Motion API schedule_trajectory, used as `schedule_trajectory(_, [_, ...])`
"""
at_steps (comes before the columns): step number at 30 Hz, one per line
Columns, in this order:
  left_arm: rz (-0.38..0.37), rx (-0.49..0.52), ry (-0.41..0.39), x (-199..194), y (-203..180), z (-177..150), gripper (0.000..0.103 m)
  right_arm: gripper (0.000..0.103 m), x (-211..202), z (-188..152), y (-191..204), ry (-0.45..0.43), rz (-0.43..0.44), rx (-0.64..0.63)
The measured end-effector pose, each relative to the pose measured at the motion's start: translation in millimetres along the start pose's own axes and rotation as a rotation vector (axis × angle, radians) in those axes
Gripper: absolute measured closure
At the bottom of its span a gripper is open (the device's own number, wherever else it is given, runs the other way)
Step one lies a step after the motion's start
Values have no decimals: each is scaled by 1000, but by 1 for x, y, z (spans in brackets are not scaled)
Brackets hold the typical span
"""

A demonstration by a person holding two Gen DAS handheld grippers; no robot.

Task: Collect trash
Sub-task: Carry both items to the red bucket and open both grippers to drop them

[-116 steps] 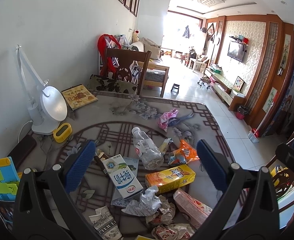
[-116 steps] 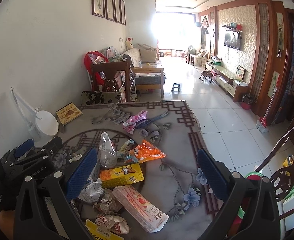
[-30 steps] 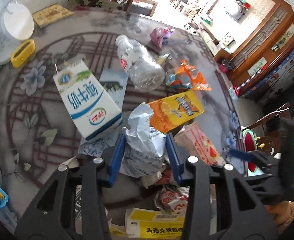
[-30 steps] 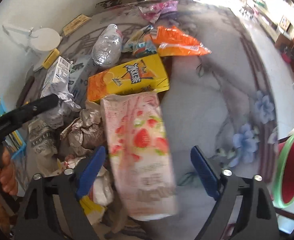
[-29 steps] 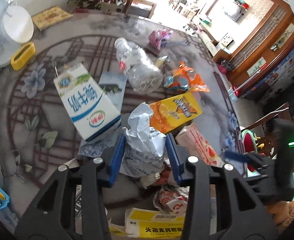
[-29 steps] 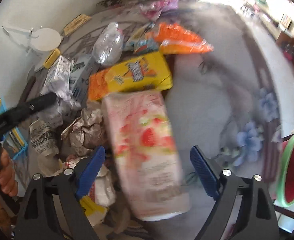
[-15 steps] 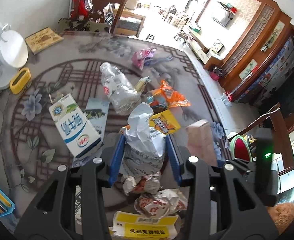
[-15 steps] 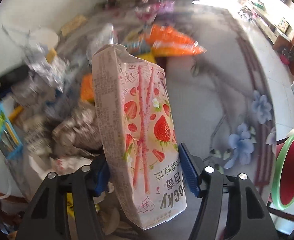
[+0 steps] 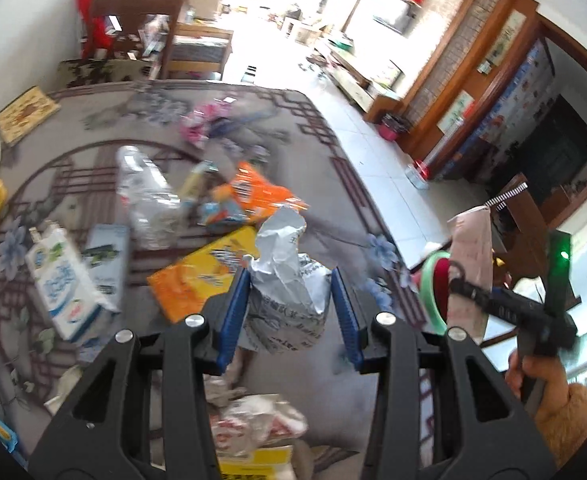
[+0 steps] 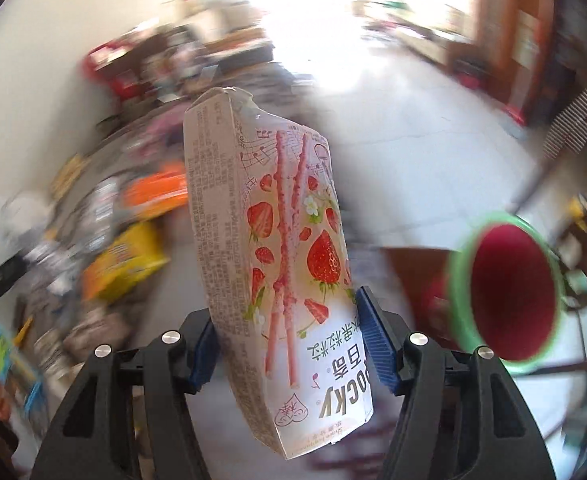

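Note:
My left gripper is shut on a crumpled silver-white wrapper, held above the patterned table. My right gripper is shut on a pink strawberry biscuit-stick box, lifted off the table and standing upright between the blue pads. The left wrist view shows that box and the right gripper off the table's right edge, close to a red bin with a green rim. In the right wrist view the bin gapes to the right of the box.
Left on the table are a milk carton, a clear plastic bottle, a yellow-orange snack box, an orange packet, a pink wrapper and crumpled packets near my fingers. A wooden chair stands beside the bin.
The right gripper closed on the strawberry box, lifted it and swung it right, off the table toward the bin. The left gripper rose and drifted right with the wrapper still held.

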State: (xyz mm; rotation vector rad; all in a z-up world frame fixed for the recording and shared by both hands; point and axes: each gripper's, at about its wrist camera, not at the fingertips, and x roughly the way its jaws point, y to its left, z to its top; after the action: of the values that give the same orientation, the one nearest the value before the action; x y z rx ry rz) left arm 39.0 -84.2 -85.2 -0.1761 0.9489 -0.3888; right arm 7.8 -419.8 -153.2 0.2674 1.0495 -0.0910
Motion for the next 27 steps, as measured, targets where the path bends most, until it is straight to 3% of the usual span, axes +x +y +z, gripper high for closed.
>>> schedule_trajectory(6, [-81,65,67,35,-48,5,62,42,8,4,-107,17,-186,172])
schedule_trajectory(11, [-176,155,134,72,-107,12,62,40,15,11,-164,34,-265,236])
schedule_trajectory(15, [-249,241,171,99,-153,15,62,38,32,12,-189,73,-291,292])
schedule_trajectory(17, [-286,280,184,113,-176,17,62,27,37,12,-199,80,-295,318])
schedule_trajectory(19, [-312,324,206,127,-200,16,62,22,34,8,-209,69,-301,349])
schedule_trajectory(27, [-442,471,279,189,-290,6,62,21,-14,-20,-229,-11,-307,475])
